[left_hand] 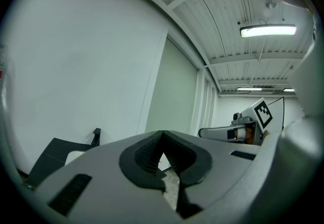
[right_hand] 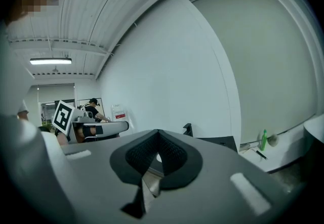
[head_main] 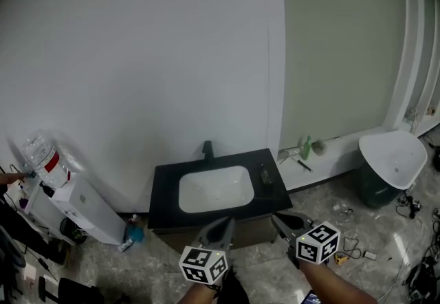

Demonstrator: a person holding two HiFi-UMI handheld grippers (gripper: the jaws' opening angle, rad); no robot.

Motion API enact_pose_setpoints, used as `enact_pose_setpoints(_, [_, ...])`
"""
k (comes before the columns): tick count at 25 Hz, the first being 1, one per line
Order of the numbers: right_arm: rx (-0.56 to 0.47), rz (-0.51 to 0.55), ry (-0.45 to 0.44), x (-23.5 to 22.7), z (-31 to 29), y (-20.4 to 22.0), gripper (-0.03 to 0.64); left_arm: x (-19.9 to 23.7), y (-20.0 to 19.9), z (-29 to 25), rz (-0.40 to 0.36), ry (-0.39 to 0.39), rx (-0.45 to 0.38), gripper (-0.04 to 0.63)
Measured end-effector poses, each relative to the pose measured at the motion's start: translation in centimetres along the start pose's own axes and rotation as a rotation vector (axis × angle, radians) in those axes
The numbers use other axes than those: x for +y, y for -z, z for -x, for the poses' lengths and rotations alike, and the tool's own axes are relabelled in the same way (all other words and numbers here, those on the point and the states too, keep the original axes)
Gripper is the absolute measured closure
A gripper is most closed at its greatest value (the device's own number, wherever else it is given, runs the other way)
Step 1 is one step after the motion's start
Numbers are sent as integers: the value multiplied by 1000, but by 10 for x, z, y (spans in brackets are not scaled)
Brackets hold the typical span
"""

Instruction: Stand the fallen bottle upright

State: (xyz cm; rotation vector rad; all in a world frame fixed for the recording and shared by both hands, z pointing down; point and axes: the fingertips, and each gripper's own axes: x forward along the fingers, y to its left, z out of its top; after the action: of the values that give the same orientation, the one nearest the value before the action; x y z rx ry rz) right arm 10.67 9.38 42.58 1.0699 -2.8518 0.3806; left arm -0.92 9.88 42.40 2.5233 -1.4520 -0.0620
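Black vanity counter (head_main: 165, 192) with a white rectangular basin (head_main: 214, 189) stands against a white wall. A small dark bottle (head_main: 265, 173) apparently lies right of the basin, untouched, so the whole task remains. Left gripper (head_main: 221, 225) and right gripper (head_main: 283, 221), jaws together and empty, hover short of the counter. Only the head view shows the bottle.

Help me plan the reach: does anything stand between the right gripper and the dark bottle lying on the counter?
Nothing visible: only bare counter lies between the right gripper and the bottle.
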Motion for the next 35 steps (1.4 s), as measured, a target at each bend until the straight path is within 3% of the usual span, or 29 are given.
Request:
enact_pose_setpoints(5, [30, -7, 65, -78, -87, -14, 618, 74, -7, -99, 18, 58, 22, 589])
enact_pose_setpoints(14, [188, -94, 186, -207, -237, -15, 618, 197, -17, -237, 36, 188, 154, 589])
enact_pose_setpoints(19, [412, -182, 151, -270, -284, 27, 618, 225, -2, -278, 77, 204, 207, 589])
enact_pose_setpoints(22, [553, -226, 145, -320, -310, 52, 606, 238, 5, -291, 100, 185, 231, 589])
enact_pose_setpoints(27, [801, -300, 147, -397, -352, 111, 495, 258, 5, -301, 126, 114, 240, 589])
enact_pose_setpoints(35, [1123, -355, 213, -488, -402, 215, 488, 293, 18, -316, 158, -2, 283, 589])
